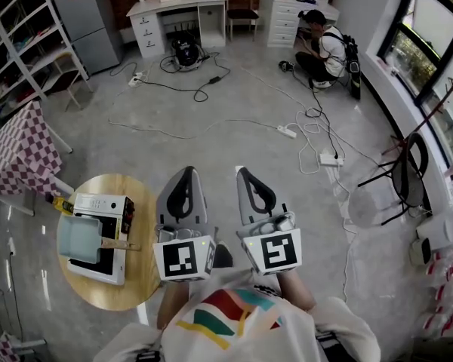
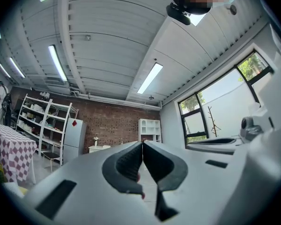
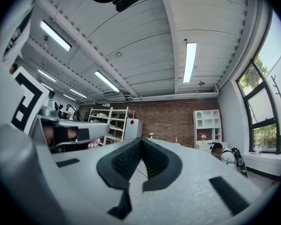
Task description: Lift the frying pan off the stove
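Both grippers are held side by side in front of the person's chest, above the floor, pointing forward. The left gripper (image 1: pixel 188 172) is seen with its fingers (image 2: pixel 129 163) pressed together, and nothing is caught between them. The right gripper (image 3: pixel 140 142) is likewise closed, its fingers (image 3: pixel 124 161) meeting at the tips with nothing held.

To the left of the left gripper a round wooden bench (image 1: pixel 136 285) is seen. A white stove (image 1: pixel 98 204) is set on it, and the pale blue-grey pan (image 1: pixel 78 238) is resting on the stove's dark top. The pan's wooden handle (image 1: pixel 119 244) is turned towards the grippers. The pan is untouched: it lies well apart from the fingers of both grippers, off to their left and lower, with the left gripper the nearer one.

Further out, a table under a chequered cloth (image 1: pixel 15 157) stands at the left, and a black chair (image 1: pixel 404 176) at the right by the windows. Cables (image 1: pixel 211 123) are strewn across the grey floor. At the far wall a fridge (image 1: pixel 83 17) and a white desk (image 1: pixel 177 10) are seen, and a person (image 1: pixel 325 47) is crouched near the far right corner.
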`<state>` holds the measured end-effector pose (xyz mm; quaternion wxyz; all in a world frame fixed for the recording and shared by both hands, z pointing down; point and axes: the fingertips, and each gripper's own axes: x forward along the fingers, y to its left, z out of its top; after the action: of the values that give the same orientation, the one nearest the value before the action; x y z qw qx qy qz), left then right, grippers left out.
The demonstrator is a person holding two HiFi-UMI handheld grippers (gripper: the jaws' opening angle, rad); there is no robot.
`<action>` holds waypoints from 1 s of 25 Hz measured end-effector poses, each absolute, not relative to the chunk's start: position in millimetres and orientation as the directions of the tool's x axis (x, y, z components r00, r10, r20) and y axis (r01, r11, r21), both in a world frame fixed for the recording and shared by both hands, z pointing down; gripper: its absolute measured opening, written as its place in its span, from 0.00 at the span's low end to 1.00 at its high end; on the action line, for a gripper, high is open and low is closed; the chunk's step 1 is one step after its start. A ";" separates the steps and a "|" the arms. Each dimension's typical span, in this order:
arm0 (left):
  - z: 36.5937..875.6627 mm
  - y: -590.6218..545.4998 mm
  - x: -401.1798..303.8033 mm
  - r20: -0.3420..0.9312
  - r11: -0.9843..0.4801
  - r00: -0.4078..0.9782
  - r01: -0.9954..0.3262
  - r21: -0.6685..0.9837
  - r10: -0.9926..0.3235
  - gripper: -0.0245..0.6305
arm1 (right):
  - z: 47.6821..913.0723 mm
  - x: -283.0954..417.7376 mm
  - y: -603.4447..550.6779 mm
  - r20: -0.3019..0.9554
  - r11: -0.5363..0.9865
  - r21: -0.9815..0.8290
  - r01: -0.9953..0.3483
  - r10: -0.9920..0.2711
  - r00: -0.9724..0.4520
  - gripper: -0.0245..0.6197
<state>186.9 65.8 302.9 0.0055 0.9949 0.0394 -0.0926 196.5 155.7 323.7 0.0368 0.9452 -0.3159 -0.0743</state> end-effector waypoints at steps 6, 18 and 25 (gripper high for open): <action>291.7 15.1 264.6 -0.188 -0.995 0.978 0.095 0.000 0.093 0.05 | 316.7 265.1 102.1 -0.102 -0.790 0.129 -0.600 -0.612 0.784 0.03; 322.8 -29.9 300.7 -0.133 -0.996 0.991 -0.009 0.092 -0.022 0.05 | 346.9 310.6 61.2 -0.003 -0.712 0.126 -0.690 -0.696 0.718 0.03; 321.2 -83.7 312.1 -0.060 -0.967 0.971 -0.221 0.127 -0.230 0.05 | 331.4 347.0 9.5 0.063 -0.566 0.105 -0.818 -0.817 0.573 0.03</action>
<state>312.1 -83.7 321.2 0.0596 0.9910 -0.1137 -0.0370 347.0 9.5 331.4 0.0612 0.8848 -0.4619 0.0039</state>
